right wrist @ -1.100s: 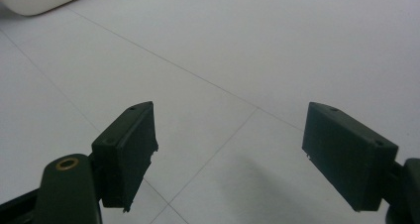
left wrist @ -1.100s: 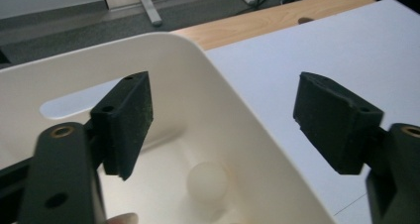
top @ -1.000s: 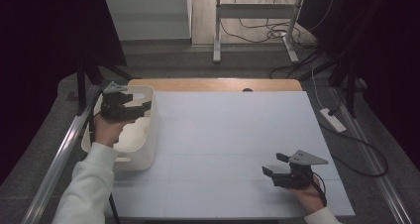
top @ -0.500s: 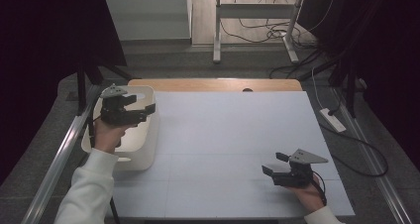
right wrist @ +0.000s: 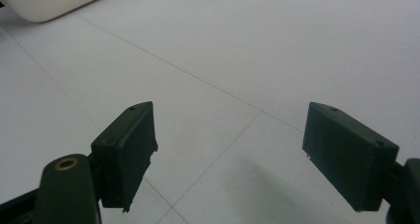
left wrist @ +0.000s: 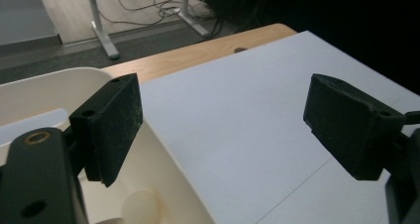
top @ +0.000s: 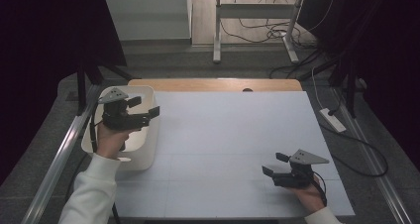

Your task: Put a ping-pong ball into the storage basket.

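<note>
My wide-open, empty left gripper [top: 143, 107] hovers over a white plastic tub [top: 148, 140] on the pale grey table mat [top: 233, 135], my right gripper [top: 273, 164] equally wide, dark curtains around, no writing legible.

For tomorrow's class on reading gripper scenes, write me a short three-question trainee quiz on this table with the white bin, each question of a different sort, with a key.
1. True or false: the left gripper holds something between its fingers.
2. Which gripper is over the white bin? A) left B) right C) both
3. Fill in: the right gripper rests low on the ____ table cover.

Key:
1. False; the fingers stand open with nothing between them, having just been opening.
2. A
3. White; its fingers are open and empty too.
</note>
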`<action>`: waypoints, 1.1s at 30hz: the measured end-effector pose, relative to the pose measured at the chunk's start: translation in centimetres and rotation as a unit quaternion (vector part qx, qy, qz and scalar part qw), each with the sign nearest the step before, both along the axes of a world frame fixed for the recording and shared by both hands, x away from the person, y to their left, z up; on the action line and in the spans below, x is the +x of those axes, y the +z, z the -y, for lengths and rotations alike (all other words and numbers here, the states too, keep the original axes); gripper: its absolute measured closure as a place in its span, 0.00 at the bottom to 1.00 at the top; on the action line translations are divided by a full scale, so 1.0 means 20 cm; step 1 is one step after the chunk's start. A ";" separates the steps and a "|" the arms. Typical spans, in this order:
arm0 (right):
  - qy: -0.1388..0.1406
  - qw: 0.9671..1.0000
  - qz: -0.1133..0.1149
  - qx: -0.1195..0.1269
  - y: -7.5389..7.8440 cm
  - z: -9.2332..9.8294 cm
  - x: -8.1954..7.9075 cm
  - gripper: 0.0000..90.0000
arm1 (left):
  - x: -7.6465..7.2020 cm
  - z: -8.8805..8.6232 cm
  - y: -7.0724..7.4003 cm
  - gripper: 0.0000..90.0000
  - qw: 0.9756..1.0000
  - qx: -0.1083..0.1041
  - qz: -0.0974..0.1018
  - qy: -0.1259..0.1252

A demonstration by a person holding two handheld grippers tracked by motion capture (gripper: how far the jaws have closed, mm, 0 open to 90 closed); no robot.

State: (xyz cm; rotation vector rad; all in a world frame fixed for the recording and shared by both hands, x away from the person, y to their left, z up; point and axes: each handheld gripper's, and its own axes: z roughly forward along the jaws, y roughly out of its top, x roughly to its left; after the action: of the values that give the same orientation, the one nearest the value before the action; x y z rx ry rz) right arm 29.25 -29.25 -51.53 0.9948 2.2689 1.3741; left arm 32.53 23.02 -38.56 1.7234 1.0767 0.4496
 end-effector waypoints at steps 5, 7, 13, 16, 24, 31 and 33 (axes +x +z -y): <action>0.002 1.000 0.002 -0.005 0.00 -0.02 0.00 0.23 | -0.04 0.04 -0.03 0.18 1.000 -0.013 0.001 -0.017; 0.004 1.000 0.002 -0.005 0.00 -0.03 0.00 0.23 | -0.05 0.06 -0.03 0.18 1.000 -0.014 0.004 -0.024; 0.004 1.000 0.001 -0.008 0.00 -0.03 0.01 0.23 | -0.10 0.12 -0.06 0.18 0.999 -0.016 0.008 -0.044; 0.004 1.000 0.002 -0.007 0.00 -0.03 0.01 0.23 | -0.12 0.16 -0.07 0.18 0.998 -0.017 0.009 -0.056; 0.003 1.000 0.004 -0.006 0.00 -0.03 0.01 0.23 | -0.19 0.29 -0.09 0.18 0.994 -0.008 0.025 -0.103; 0.004 1.000 0.004 -0.009 0.01 -0.03 0.00 0.23 | -0.25 0.42 -0.15 0.18 0.989 -0.006 0.029 -0.145; 0.004 1.000 0.004 -0.008 0.01 -0.03 0.01 0.23 | -0.26 0.44 -0.17 0.18 0.987 -0.003 0.029 -0.155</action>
State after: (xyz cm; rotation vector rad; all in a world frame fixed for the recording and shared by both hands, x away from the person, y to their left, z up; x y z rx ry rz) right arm 29.36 -28.69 -51.42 0.9734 2.2782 1.3578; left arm 27.29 14.14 -41.88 1.8233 0.7501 0.2965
